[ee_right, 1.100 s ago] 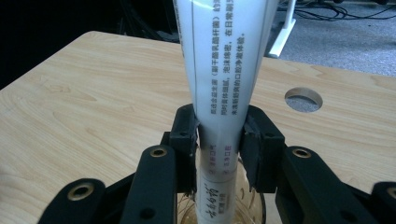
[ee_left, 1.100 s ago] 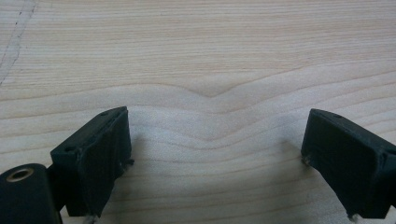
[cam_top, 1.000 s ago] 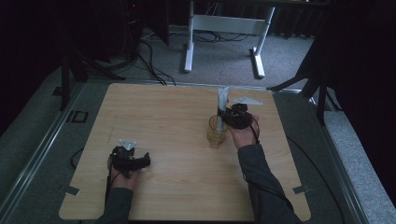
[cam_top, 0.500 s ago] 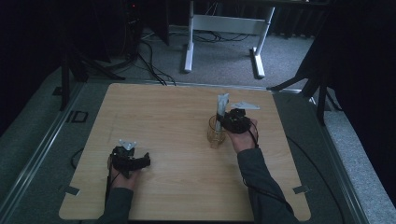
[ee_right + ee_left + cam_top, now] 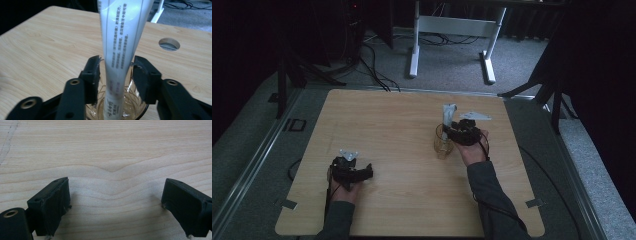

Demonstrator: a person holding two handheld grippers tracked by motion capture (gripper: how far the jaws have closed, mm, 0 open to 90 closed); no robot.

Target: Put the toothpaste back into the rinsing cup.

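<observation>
While your right forearm reaches in from the desk's [image 5: 402, 120] near edge, your right hand-held gripper [image 5: 115, 72] hovers over the glass cup [image 5: 442, 145]. Its jaws have just been opening, and the white tube [image 5: 122, 50] stands between them in the cup, unpinched. Your left hand-held gripper [image 5: 115, 202] lies low on the desk, jaws spread over bare wood.
</observation>
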